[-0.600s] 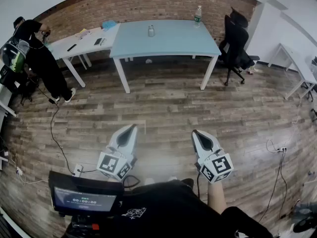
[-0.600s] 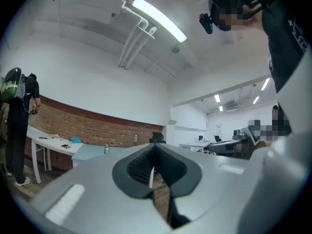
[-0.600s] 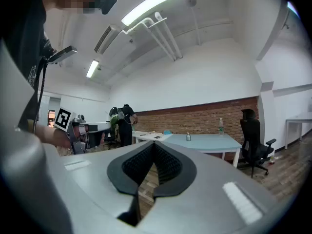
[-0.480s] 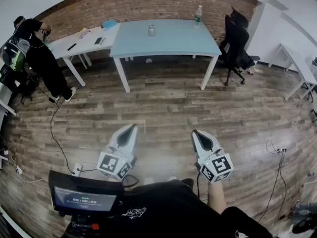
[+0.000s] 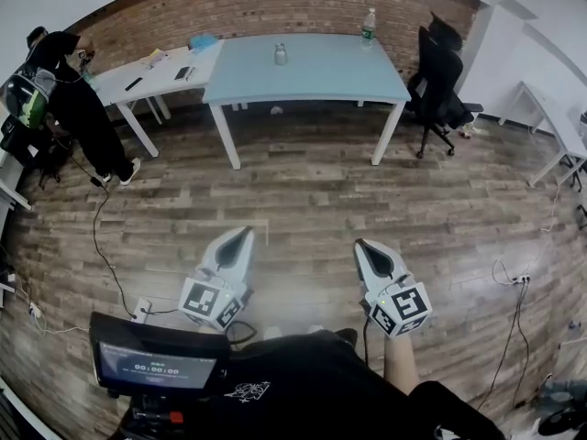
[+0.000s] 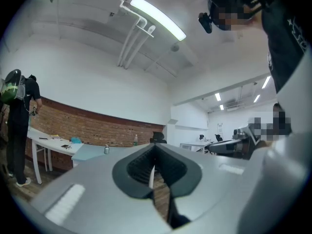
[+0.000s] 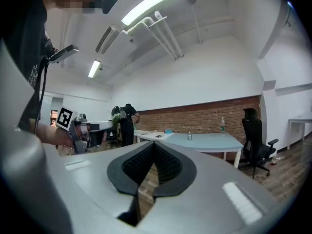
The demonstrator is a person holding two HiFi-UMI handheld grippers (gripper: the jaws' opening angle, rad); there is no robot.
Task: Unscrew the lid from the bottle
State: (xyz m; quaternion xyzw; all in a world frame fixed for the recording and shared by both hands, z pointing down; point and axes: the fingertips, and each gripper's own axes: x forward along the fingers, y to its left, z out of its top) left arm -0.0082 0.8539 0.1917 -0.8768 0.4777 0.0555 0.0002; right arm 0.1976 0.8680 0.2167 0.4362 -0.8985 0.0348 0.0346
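Note:
A small clear bottle (image 5: 280, 56) with a lid stands on the light blue table (image 5: 312, 73) far across the room. It also shows as the small bottle (image 6: 107, 149) in the left gripper view and the small bottle (image 7: 189, 136) in the right gripper view. A taller water bottle (image 5: 368, 27) stands at the table's back right corner. My left gripper (image 5: 245, 234) and right gripper (image 5: 361, 245) are held level over the wooden floor, well short of the table. Both are shut with nothing between the pads, as the left gripper (image 6: 155, 148) and right gripper (image 7: 155, 146) show close up.
A black office chair (image 5: 440, 71) stands right of the table. A white table (image 5: 151, 76) with small items adjoins on the left, where a person in black (image 5: 78, 108) stands. Cables (image 5: 96, 246) run over the floor at left. More white desks (image 5: 550, 122) are at far right.

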